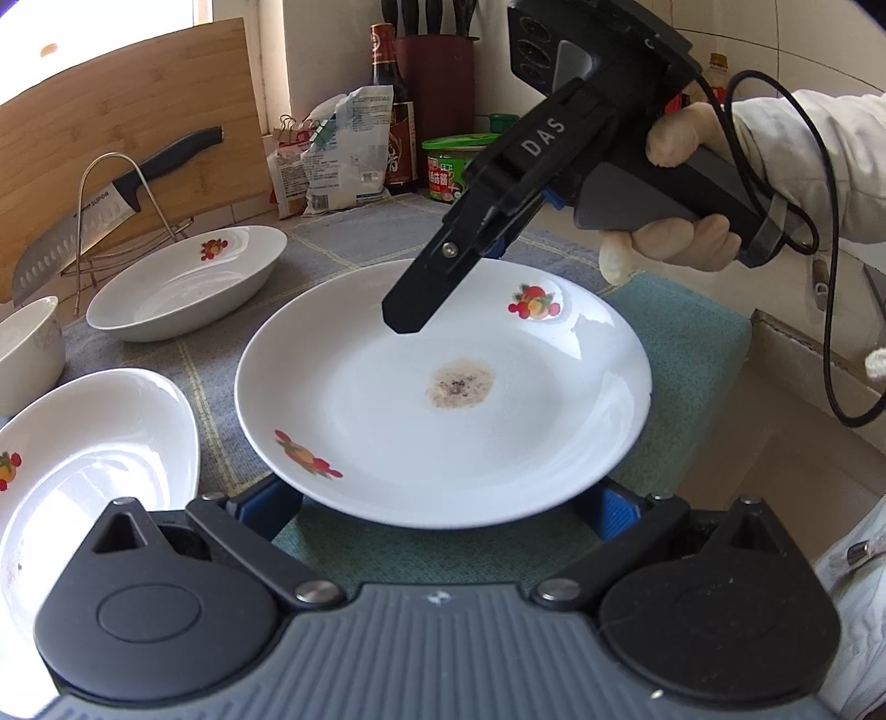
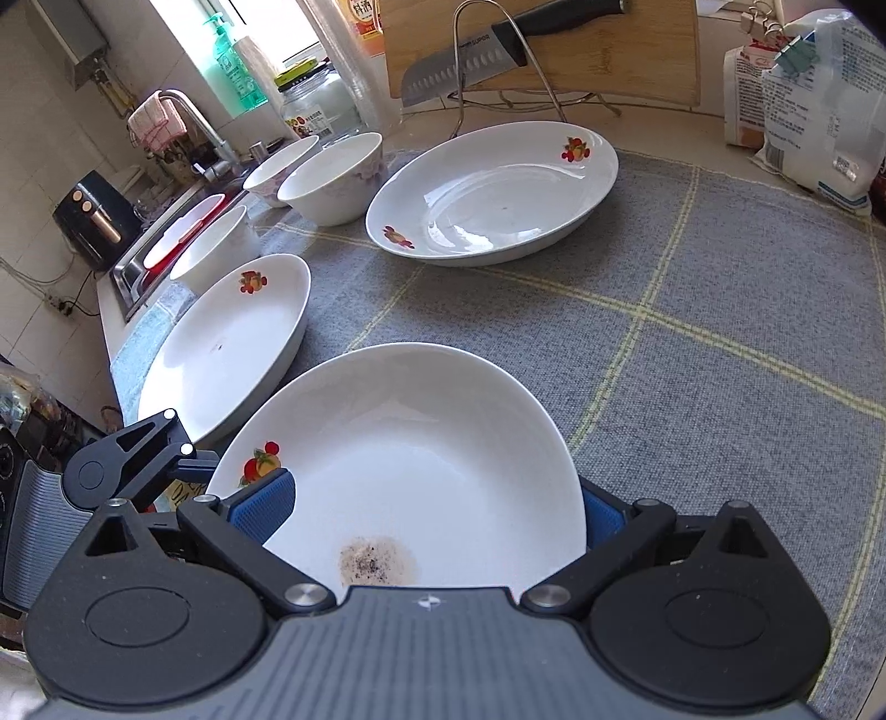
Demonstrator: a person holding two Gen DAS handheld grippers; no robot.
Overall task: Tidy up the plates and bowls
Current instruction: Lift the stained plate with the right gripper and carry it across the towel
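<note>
Nothing stacked yet: stained plate (image 1: pixel 443 387) on mat, between my spread left gripper (image 1: pixel 443 507) jaws, unclamped; right gripper (image 1: pixel 404 315) hovers above, jaw gap unclear. Other plates (image 2: pixel 493 194), bowls (image 2: pixel 332 177) scattered

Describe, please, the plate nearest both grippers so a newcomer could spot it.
On the grey checked mat lie three white fruit-patterned plates. The nearest plate sits between both grippers. Unlike its neighbours, it has a brown speckled stain in its middle.

Sunlit tiled kitchen wall (image 2: pixel 39 166), window (image 2: pixel 183 33)
</note>
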